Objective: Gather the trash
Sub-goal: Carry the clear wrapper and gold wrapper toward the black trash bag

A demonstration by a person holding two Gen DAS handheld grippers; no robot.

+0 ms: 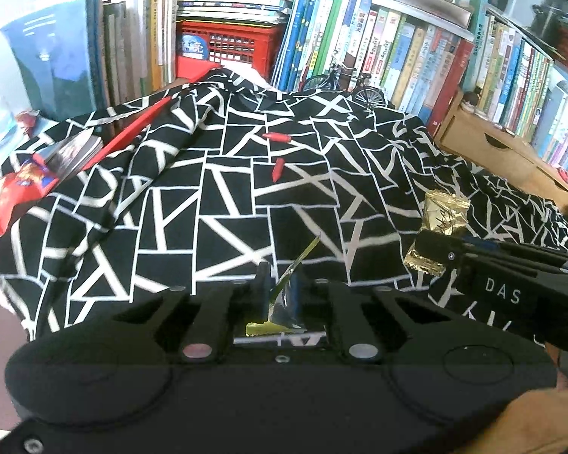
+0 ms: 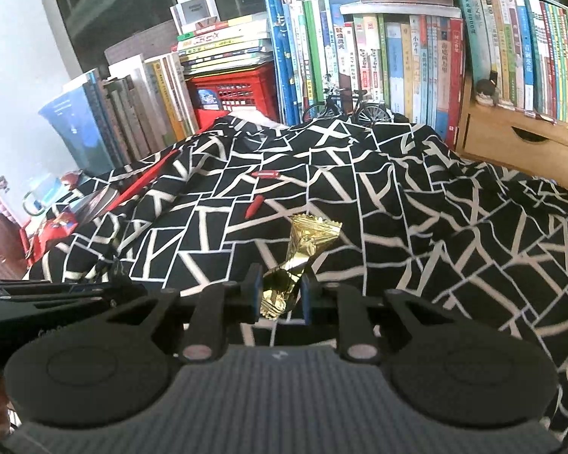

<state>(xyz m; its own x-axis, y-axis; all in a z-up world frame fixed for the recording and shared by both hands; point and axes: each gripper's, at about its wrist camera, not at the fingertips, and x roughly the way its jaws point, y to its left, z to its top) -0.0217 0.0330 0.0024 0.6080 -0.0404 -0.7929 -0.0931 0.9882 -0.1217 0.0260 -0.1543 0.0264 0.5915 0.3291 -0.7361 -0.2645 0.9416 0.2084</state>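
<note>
The gold wrapper (image 2: pixel 299 261) sits pinched between the jaws of the right gripper (image 2: pixel 280 295), lifted just above the black-and-white cloth (image 2: pixel 435 227) that covers the desk. Most of its crinkled length sticks out past the fingertips, so the hold looks shallow; I judge the step in hand to be carrying it off to wherever the trash goes. Keeping the squeeze steady and moving smoothly should stop the light foil slipping out.

The left gripper (image 1: pixel 280 295) has its jaws nearly together on a thin foil scrap (image 1: pixel 284 299), which shows greenish gold at its edge. It should stay clamped too.

2 small red pieces (image 1: pixel 278 137) lie farther up the cloth, probably the next pickups. Behind them stand books (image 2: pixel 397 56) and a red crate (image 2: pixel 234 90).
</note>
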